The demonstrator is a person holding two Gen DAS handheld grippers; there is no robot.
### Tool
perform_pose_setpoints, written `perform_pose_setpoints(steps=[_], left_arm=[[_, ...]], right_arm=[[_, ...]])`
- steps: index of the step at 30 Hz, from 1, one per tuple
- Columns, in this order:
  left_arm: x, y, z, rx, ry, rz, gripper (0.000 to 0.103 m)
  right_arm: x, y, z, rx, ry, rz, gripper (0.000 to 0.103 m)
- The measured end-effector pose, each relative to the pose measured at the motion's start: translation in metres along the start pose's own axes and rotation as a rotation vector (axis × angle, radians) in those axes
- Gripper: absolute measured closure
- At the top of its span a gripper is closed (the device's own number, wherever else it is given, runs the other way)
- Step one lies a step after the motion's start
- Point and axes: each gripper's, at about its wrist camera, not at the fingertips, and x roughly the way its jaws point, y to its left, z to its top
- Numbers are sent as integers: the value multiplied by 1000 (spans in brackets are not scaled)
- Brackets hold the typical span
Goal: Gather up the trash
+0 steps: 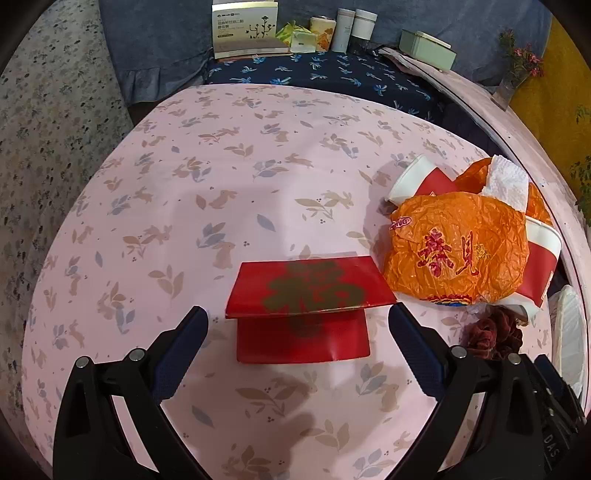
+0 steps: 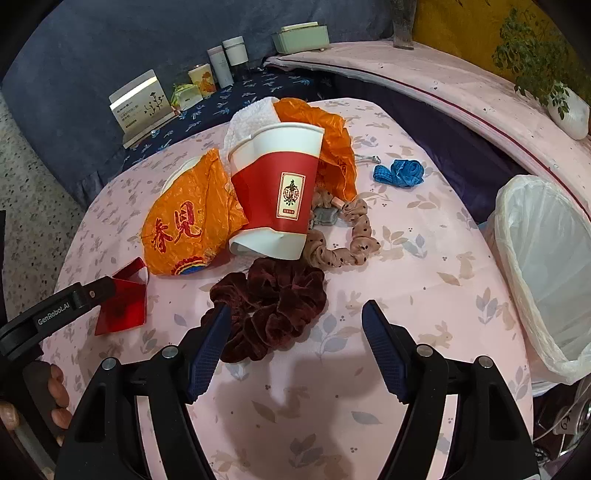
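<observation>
A folded red envelope [image 1: 303,306] with a gold character lies on the pink tablecloth [image 1: 221,184]. My left gripper [image 1: 298,314] is open, one finger on each side of the envelope, not touching it. To its right sit a crumpled orange plastic bag [image 1: 458,251], dented red-and-white paper cups [image 1: 417,181] and a white tissue [image 1: 506,181]. In the right wrist view, my right gripper [image 2: 295,308] stands open just in front of a dark red velvet scrunchie [image 2: 273,299], with its left fingertip [image 2: 219,317] at the scrunchie's edge. Behind that lies a paper cup [image 2: 277,192] against the orange bag [image 2: 184,225].
A white bin with a plastic liner [image 2: 546,266] stands at the table's right edge. A tan dotted scrunchie [image 2: 343,243], a blue ribbon [image 2: 399,173] and a grey clip [image 2: 325,218] lie nearby. Boxes and bottles [image 1: 251,29] line the back. A hand [image 2: 55,398] shows at lower left.
</observation>
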Motion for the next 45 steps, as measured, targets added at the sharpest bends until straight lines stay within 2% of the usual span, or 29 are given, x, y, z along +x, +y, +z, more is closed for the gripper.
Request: perform_pose_setpoints(steps=[9, 11, 14, 16, 19, 22, 35, 45], left_arm=[[11, -13, 6, 39, 14, -23, 10], [13, -13, 7, 46, 10, -24, 15], [12, -12, 6, 56, 6, -28, 15], [11, -12, 6, 61, 0, -29, 16], [7, -13, 5, 71, -8, -31, 17], [0, -15, 3, 83, -22, -32, 17], [-47, -32, -7, 110, -86, -82, 17], [-90, -75, -17, 181, -151, -133, 17]], right_arm=[[20, 8, 4, 13, 19, -7, 33], [23, 8, 3, 16, 25, -10, 33], [27, 6, 2, 22, 37, -2, 48], [30, 6, 1, 24, 55, 10, 64], [30, 6, -1, 28, 57, 16, 75], [25, 6, -2, 25, 48, 19, 81], [-30, -9, -2, 56, -62, 20, 85], [-93, -41, 3, 101, -197, 13, 85]])
